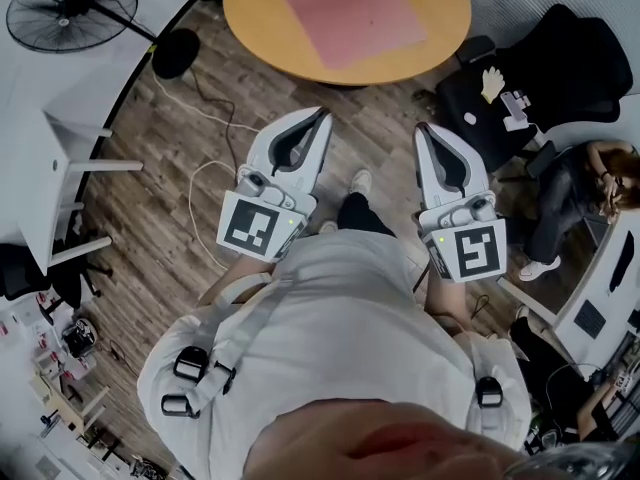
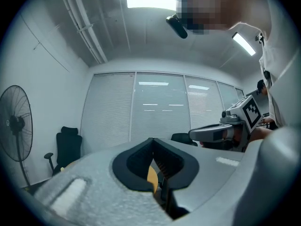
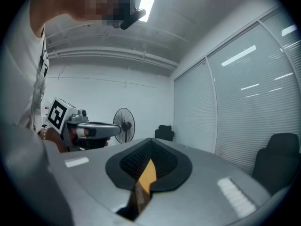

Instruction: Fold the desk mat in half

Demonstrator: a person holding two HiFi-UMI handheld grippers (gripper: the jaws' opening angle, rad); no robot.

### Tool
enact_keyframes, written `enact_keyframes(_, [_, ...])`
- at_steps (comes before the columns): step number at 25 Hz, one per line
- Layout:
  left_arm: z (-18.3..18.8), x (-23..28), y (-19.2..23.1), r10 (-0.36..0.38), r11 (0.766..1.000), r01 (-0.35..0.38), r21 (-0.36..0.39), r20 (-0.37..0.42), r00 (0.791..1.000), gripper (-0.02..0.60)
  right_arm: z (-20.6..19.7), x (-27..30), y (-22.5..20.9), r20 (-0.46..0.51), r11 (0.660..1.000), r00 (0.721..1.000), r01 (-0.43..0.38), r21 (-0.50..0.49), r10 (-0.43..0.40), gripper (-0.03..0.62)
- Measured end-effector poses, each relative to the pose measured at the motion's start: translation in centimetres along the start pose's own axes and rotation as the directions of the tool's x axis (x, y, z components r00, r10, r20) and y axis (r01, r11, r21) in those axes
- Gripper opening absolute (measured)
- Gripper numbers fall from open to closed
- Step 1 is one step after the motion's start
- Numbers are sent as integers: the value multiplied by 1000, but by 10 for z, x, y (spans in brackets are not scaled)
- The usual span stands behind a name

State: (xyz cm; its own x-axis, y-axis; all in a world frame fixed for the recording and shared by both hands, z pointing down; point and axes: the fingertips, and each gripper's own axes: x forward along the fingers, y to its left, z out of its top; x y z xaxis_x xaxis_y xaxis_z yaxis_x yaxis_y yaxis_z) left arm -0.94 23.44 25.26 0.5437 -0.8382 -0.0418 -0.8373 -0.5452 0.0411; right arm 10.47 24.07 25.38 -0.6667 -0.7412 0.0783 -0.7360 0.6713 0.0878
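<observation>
A pink desk mat point(image 1: 352, 16) lies flat and unfolded on a round wooden table point(image 1: 258, 20) at the top of the head view. Both grippers hang over the floor well short of the table, close to my body. My left gripper point(image 1: 322, 117) is shut with nothing in it; in its own view the jaws point(image 2: 153, 141) meet at the tip. My right gripper point(image 1: 424, 129) is also shut and empty, its jaws point(image 3: 151, 140) closed together. Each gripper view points up at walls and ceiling, so neither shows the mat.
A standing fan point(image 1: 70, 8) and a white desk point(image 1: 60, 158) are at the left. A cable point(image 1: 200, 183) trails over the wood floor. At the right stand a black office chair point(image 1: 560, 78) and a seated person point(image 1: 590, 188).
</observation>
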Motion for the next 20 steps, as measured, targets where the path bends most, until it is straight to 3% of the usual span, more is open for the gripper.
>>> enact_keyframes(9, [-1,91,10,17,1000,-17,13,-3,1000,3,-11,32,-89,-8,1000,1000,1,4,-1,5])
enact_keyframes(20, [-23,137,70,64,998,-64,-8,-32,997,3,-25,102,-115,-40,998,997,-60,7,60,5])
